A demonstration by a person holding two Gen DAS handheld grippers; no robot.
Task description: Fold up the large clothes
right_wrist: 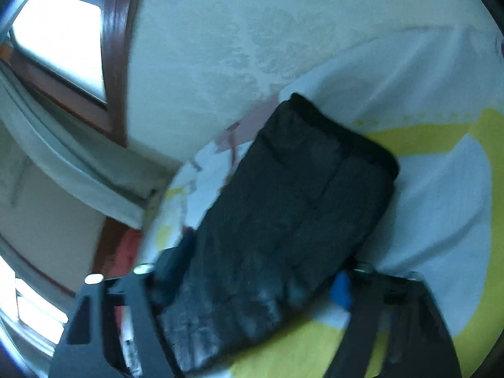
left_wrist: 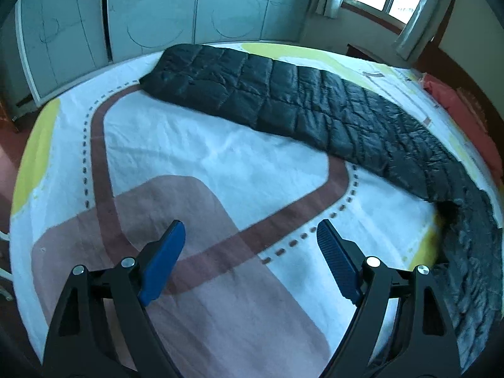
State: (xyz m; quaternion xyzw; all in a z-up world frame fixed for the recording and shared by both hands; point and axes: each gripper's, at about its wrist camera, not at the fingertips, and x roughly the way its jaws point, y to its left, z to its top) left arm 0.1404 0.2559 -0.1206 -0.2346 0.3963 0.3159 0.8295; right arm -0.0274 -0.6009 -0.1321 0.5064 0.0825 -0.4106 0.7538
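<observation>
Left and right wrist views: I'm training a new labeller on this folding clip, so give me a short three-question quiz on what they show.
1. True or false: the left gripper is open and holds nothing.
2. What colour is the quilted coat lying on the bed sheet? A) red B) black C) yellow
3. Fill in: in the right wrist view, the coat lies between the jaws of the right gripper; the view is too ______ to tell whether they are shut on it.

Key: 1 true; 2 B; 3 blurred.
</observation>
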